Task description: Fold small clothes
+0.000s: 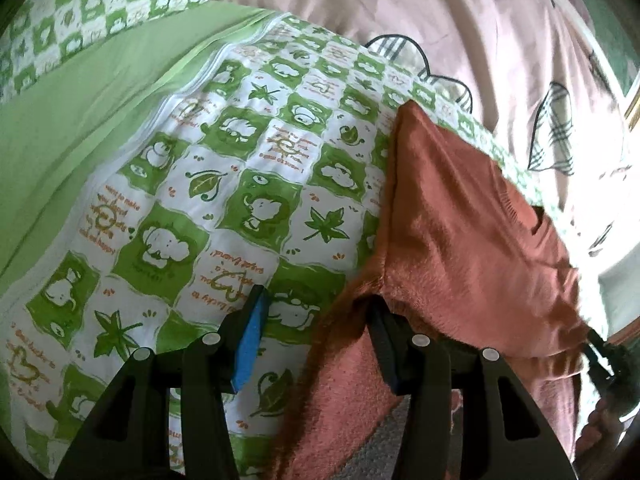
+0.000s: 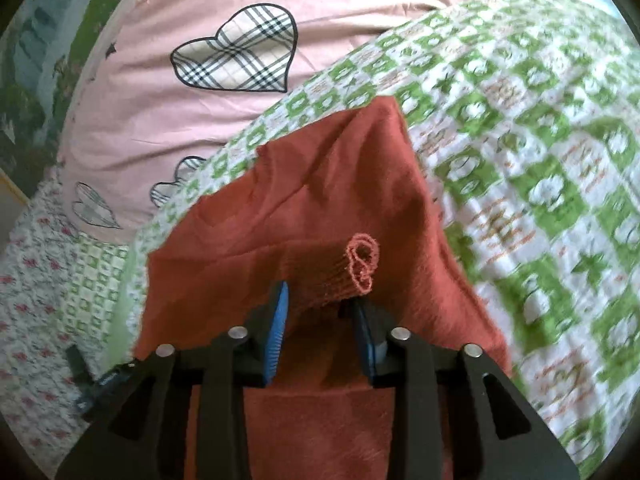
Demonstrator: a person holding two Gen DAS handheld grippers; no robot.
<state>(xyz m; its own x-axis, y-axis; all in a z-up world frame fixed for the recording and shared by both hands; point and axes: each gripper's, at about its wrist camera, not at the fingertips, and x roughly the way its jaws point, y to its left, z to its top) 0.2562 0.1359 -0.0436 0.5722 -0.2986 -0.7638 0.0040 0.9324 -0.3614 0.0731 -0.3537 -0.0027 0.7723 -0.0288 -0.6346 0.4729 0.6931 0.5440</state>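
left wrist: left gripper (image 1: 316, 320) wide beside rust garment (image 1: 460, 216); right gripper (image 2: 320, 312) wide over it.

Right claw (image 2: 318, 322) open, blue pads (image 2: 278, 322) apart, rust-red cloth (image 2: 320, 184) between and under them. Small frayed knit loop (image 2: 362, 262) just ahead of claw, near the right-side pad. Cloth peaks ahead of claw, draped over green-white checked quilt (image 2: 540, 140), which spreads right of claw. Pink sheet (image 2: 160, 92) with plaid heart (image 2: 236, 52) ahead-left. Floral fabric (image 2: 36, 280) far left. Dark object (image 2: 80, 372) left of claw, unclear what.
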